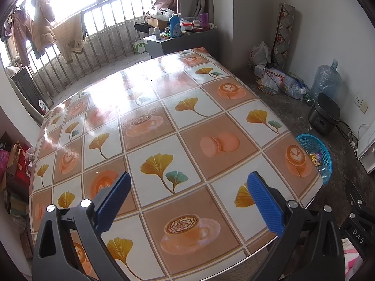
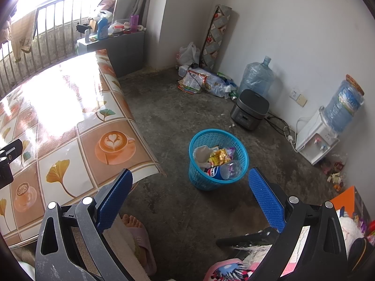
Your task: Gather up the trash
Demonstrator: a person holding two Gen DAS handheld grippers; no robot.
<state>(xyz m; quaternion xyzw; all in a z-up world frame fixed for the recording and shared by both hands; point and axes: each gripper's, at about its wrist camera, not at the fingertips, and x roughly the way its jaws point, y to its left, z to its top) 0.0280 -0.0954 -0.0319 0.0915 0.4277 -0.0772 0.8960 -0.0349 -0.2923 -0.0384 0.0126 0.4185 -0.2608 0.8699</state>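
Note:
A blue plastic basket (image 2: 242, 149) stands on the concrete floor right of the table; it holds a yellow wrapper (image 2: 219, 157), a clear bottle (image 2: 230, 169), a blue can (image 2: 214, 172) and a pale bag. Its rim shows past the table edge in the left wrist view (image 1: 304, 140). My left gripper (image 1: 188, 187) is open and empty above the table (image 1: 150, 107), whose patterned cloth shows no loose items. My right gripper (image 2: 190, 183) is open and empty above the floor, nearer than the basket.
A black rice cooker (image 2: 249, 109), water jugs (image 2: 256, 76), a white dispenser (image 2: 315, 138) and cables line the right wall. Bags and packets (image 2: 201, 82) lie in the far corner. A slippered foot (image 2: 138, 234) is below the right gripper. A cluttered grey cabinet (image 1: 180, 39) stands behind the table.

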